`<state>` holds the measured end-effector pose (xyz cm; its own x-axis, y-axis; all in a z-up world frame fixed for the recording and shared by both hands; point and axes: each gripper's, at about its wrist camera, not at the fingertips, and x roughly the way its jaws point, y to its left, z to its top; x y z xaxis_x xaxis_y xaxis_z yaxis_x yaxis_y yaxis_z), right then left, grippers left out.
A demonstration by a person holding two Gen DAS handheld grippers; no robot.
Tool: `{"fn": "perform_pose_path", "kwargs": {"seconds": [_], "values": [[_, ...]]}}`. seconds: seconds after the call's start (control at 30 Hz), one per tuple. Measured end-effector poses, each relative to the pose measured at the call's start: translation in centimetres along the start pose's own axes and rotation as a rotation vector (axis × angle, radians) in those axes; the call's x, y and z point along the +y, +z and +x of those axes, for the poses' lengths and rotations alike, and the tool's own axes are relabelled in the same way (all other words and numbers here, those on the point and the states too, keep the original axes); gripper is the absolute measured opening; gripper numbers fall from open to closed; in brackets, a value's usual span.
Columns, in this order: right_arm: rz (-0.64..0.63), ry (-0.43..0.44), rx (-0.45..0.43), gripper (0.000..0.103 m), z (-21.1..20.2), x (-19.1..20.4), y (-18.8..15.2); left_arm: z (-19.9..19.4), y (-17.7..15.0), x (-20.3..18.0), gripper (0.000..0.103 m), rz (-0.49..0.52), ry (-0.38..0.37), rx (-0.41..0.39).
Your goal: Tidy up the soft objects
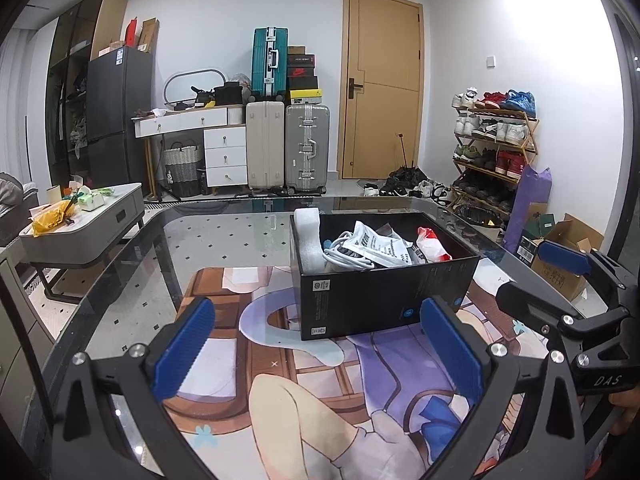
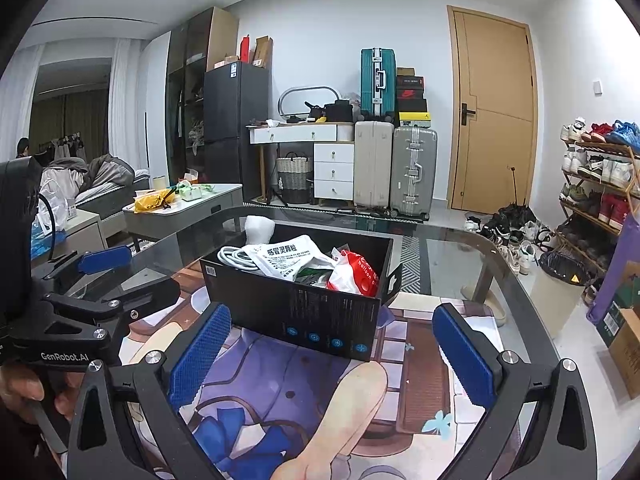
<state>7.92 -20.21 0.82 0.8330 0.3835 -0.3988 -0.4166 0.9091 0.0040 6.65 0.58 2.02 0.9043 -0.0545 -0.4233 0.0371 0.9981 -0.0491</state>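
A black open box (image 1: 360,300) (image 2: 304,312) stands on the printed mat (image 1: 280,400) (image 2: 280,380) on the glass table. It holds a white foam roll (image 1: 308,240) (image 2: 259,229), a white cable (image 1: 344,256) (image 2: 236,258), a white printed bag (image 1: 380,244) (image 2: 292,258) and a red-and-white bag (image 1: 434,246) (image 2: 358,276). My left gripper (image 1: 320,356) is open and empty, just before the box. My right gripper (image 2: 332,356) is open and empty, also just before the box. Each gripper shows at the side of the other's view: the right one (image 1: 536,280), the left one (image 2: 128,276).
The glass table's edge (image 1: 120,248) (image 2: 520,264) curves round the mat. A low grey table (image 1: 84,220) (image 2: 188,204) with clutter stands to the left. Suitcases (image 1: 288,152), a door and a shoe rack (image 1: 496,140) are behind. Cardboard boxes (image 1: 560,264) lie on the right floor.
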Motion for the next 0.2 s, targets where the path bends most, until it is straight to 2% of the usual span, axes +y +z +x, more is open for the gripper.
{"fn": "perform_pose_path", "kwargs": {"seconds": [0.2], "values": [[0.0, 0.001, -0.001, 0.103, -0.03, -0.02, -0.05, -0.16, 0.06, 0.0, 0.103, 0.003, 0.003, -0.006]]}}
